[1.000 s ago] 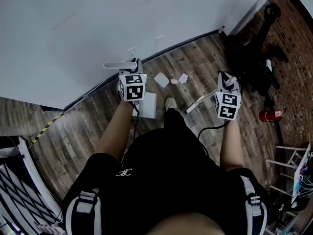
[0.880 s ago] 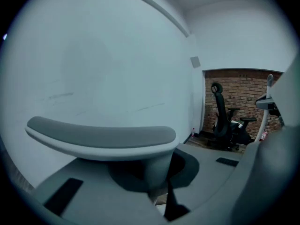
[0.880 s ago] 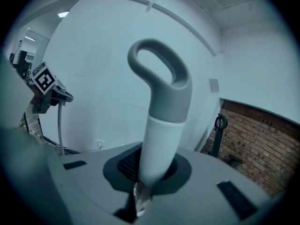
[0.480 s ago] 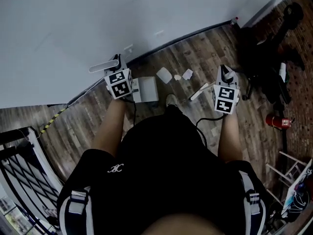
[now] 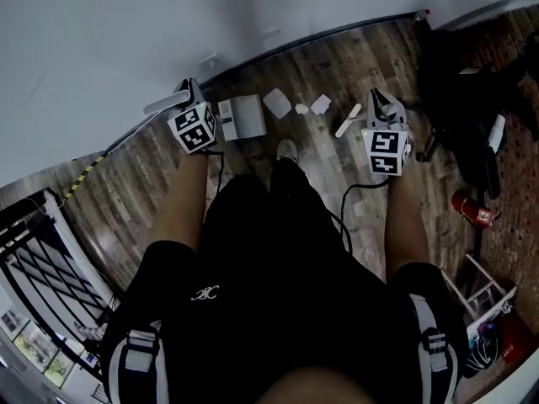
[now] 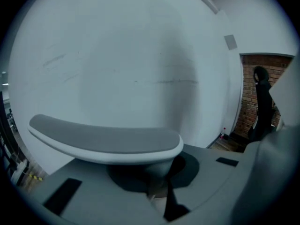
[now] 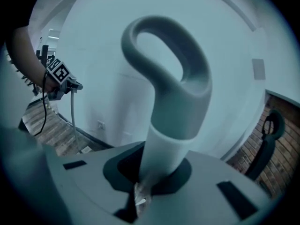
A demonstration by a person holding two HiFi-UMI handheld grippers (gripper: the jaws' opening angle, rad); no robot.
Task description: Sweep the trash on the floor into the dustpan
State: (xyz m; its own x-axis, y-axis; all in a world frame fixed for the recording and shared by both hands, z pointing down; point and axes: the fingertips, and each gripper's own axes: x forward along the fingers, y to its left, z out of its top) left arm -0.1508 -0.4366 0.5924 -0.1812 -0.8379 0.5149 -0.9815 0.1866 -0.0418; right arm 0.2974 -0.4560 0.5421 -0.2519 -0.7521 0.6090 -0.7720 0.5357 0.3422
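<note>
You are holding both tools firmly: the left gripper (image 5: 187, 109), at centre left of the head view, is clamping its jaws on the stem of the pan handle (image 6: 105, 139), and the right gripper (image 5: 380, 108), at centre right, is closing its jaws round the broom handle (image 7: 168, 102), whose looped end is sticking up past them. Over the last second you have been carrying the dustpan (image 5: 242, 118) away from your shoe (image 5: 287, 150) and up toward the wall (image 5: 101, 40), so it is now sitting level with the trash (image 5: 277, 103) and just to its left, where before it was lying below and to the left of it. The broom shaft (image 5: 348, 120) has been swinging in as well and is now pointing down just to the right of the scraps. That is leaving the three pale pieces lying on the floor (image 5: 337, 66) in the upper middle of the frame, between pan and broom, with none of them in the pan yet. It looks as though you are finishing the set-up and the sweep itself is not yet under way; the next stroke is likely calling for a push leftward toward the pan. Whether the pan's lip is touching the boards is too small to tell, and a raised lip could be letting scraps slide under.
</note>
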